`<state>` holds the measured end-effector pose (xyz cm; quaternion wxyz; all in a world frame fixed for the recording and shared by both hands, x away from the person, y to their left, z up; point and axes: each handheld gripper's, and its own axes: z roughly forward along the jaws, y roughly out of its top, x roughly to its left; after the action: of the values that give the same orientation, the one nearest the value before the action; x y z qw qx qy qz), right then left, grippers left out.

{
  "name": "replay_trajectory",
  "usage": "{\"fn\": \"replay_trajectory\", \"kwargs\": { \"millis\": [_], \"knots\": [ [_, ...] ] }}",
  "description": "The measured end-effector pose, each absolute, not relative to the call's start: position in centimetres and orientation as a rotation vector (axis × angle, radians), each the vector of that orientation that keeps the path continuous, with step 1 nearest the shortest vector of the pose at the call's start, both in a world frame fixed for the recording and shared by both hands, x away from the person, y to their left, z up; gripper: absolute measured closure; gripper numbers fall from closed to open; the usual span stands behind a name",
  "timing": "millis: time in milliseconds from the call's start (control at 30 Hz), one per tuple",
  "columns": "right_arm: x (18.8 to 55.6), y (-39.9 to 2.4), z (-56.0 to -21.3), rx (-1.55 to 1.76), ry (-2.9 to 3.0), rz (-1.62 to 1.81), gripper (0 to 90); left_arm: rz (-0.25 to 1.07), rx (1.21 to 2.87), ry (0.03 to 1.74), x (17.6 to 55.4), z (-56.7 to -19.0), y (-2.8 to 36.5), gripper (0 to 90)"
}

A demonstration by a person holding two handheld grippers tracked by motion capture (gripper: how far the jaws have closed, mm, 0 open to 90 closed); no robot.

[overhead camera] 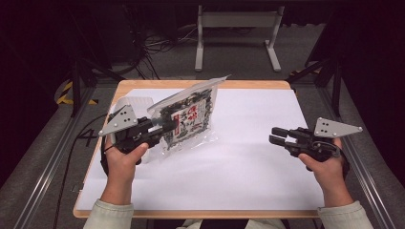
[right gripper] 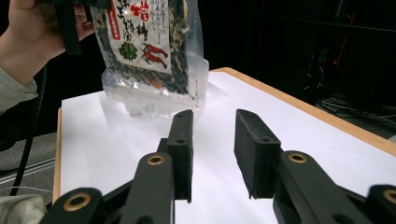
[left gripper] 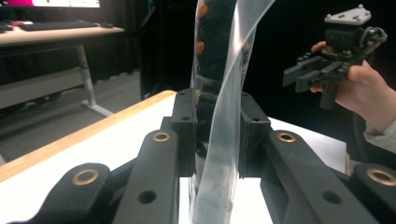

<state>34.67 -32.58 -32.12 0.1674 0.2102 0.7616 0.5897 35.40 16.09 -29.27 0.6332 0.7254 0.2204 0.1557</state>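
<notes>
A clear plastic bag (overhead camera: pixel 191 114) of dark dried food with a red and white label hangs tilted above the left half of the table. My left gripper (overhead camera: pixel 165 126) is shut on the bag's left edge. In the left gripper view the bag (left gripper: pixel 219 70) stands edge-on between the left gripper's (left gripper: pixel 217 135) two pads. My right gripper (overhead camera: pixel 274 136) hovers over the right side of the table, open and empty, pointing left toward the bag. In the right gripper view its jaws (right gripper: pixel 212 140) stand apart over the white sheet, with the bag (right gripper: pixel 144 51) farther off at upper left.
A white sheet (overhead camera: pixel 248 162) covers most of the wooden table (overhead camera: pixel 248 85). A pale object (overhead camera: pixel 136 102) lies behind my left gripper near the table's left edge. A metal stand (overhead camera: pixel 236 21) and cables are on the floor beyond the far edge.
</notes>
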Motion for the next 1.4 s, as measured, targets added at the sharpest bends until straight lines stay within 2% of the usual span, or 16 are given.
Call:
{"fn": "replay_trajectory", "kwargs": {
  "millis": [333, 1400],
  "knots": [
    [34.5, -33.6, -32.6, 0.638, 2.156, 1.670, 68.7, 0.442, 1.628, 0.552, 35.8, -28.5, 18.5, 73.7],
    [34.6, -32.4, -34.9, 0.675, 2.240, 1.646, 68.4, 0.534, 1.580, 0.675, 39.4, -27.3, 23.7, 73.7]
  ]
}}
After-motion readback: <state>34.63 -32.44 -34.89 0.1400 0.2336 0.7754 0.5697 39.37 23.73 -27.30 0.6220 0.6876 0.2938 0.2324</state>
